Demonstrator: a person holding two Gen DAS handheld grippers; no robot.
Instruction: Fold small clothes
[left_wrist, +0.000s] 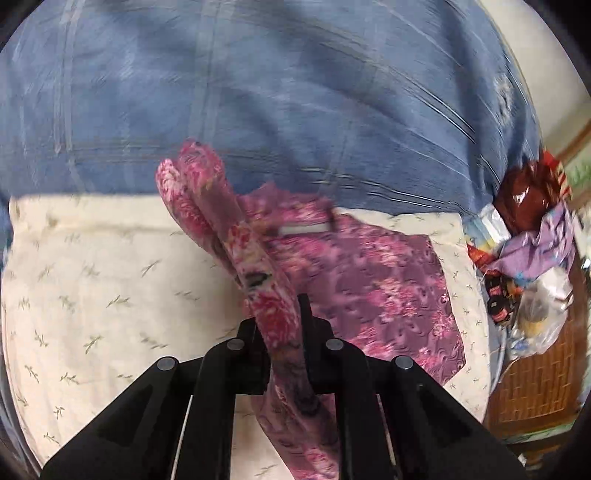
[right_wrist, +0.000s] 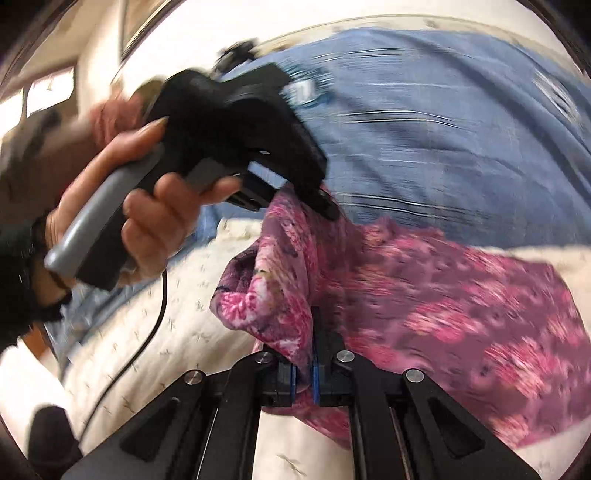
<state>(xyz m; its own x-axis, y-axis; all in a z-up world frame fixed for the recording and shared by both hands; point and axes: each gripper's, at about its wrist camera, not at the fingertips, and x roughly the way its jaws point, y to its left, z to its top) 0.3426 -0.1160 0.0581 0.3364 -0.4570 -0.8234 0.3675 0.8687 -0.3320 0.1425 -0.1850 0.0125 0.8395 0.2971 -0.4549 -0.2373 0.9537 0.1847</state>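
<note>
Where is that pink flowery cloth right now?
The pink floral garment lies on the cream sheet in front of the blue blanket, one edge lifted and pinched by both the left gripper and the right gripper.

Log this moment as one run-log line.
left gripper: shut on pink floral garment | right gripper: shut on same garment | garment partly lifted off cream bedsheet

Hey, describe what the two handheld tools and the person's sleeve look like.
Both tools are matte black with silver pivot pins; the right tool shows blue pad edges. The left tool has a grey handle and a trailing black cable. The left hand emerges from a dark sleeve.
</note>
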